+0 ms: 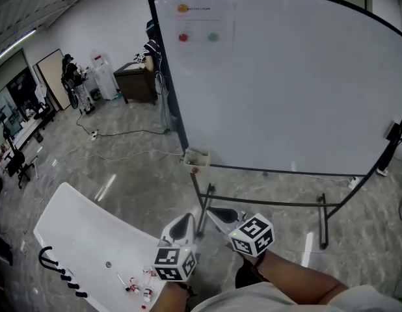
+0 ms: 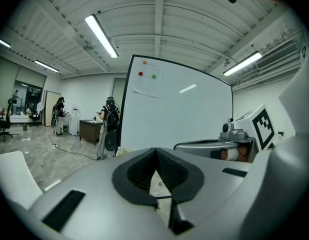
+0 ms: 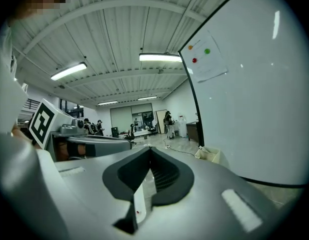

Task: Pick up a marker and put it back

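Several small markers [image 1: 138, 285] with red caps lie near the front corner of a white table [image 1: 77, 229] at the lower left of the head view. My left gripper [image 1: 183, 227] is held just right of that table, above the floor, jaws closed with nothing between them. Close beside it is my right gripper [image 1: 220, 216], also shut and empty. Both point toward the whiteboard [image 1: 285, 77]. In the left gripper view the jaw tips [image 2: 155, 151] meet, with the right gripper [image 2: 229, 145] alongside. The right gripper view shows its own closed jaws [image 3: 150, 151].
A small white tray [image 1: 196, 156] hangs at the whiteboard's lower left corner. The board's black stand [image 1: 322, 218] rests on the floor ahead. A black cable [image 1: 56, 270] lies on the table. People [image 1: 71, 78] and a desk [image 1: 137, 83] are far off at the left.
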`<state>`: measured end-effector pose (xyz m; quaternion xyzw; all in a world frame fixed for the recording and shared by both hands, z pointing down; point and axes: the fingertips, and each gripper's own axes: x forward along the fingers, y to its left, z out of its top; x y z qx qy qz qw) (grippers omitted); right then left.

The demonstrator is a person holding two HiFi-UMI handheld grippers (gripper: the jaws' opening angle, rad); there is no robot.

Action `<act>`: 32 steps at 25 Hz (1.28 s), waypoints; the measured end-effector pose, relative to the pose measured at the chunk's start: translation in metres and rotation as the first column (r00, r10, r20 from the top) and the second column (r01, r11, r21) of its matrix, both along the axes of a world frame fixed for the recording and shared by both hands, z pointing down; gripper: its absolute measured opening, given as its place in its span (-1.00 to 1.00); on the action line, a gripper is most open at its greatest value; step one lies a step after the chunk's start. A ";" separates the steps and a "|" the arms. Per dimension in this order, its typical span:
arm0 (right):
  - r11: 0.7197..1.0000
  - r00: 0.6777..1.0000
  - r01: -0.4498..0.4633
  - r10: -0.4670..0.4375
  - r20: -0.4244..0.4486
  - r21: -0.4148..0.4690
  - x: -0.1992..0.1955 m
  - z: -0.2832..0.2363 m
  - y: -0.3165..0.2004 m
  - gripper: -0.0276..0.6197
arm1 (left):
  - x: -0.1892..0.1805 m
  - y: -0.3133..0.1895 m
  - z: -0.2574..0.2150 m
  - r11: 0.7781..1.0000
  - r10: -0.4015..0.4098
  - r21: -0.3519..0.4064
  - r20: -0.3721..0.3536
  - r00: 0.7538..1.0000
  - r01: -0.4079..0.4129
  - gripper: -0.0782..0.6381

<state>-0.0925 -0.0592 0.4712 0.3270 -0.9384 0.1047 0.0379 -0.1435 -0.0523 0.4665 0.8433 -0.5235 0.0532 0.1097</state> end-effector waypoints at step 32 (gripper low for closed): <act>0.978 0.707 0.201 -0.185 -0.682 -0.057 -0.081 0.160 -0.402 -0.58 | -0.026 -0.280 0.076 0.980 -0.142 -0.149 -0.043 0.989 0.134 -0.78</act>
